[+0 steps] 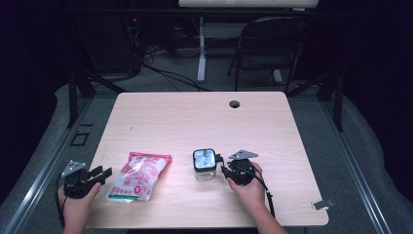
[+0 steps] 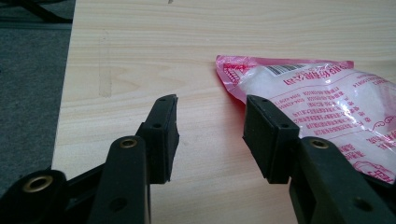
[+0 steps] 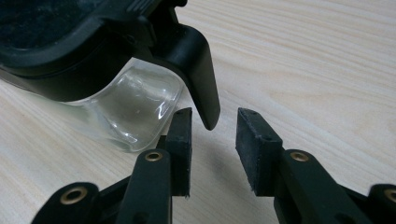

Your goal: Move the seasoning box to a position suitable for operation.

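Glass jar [image 1: 204, 165]: stood mid-table, black lid clasp between my right gripper's [image 3: 214, 135] parted jaws, unpinched
Pink bag [image 1: 139, 176]: left of jar
Left gripper [image 2: 211, 133]: jaws apart, empty, beside bag

Both tools are matte black. The left tool [image 1: 92, 176], at the lower left of the high view, and the right tool [image 1: 233, 171], lower centre, each carry a grey three-cornered plate on top and trail a thin black cable. In the gripper views the jaws are blocky black bars ending in rectangular pads with small screw holes, hinged on brass-coloured rivets. The forearms are bare, without sleeves.
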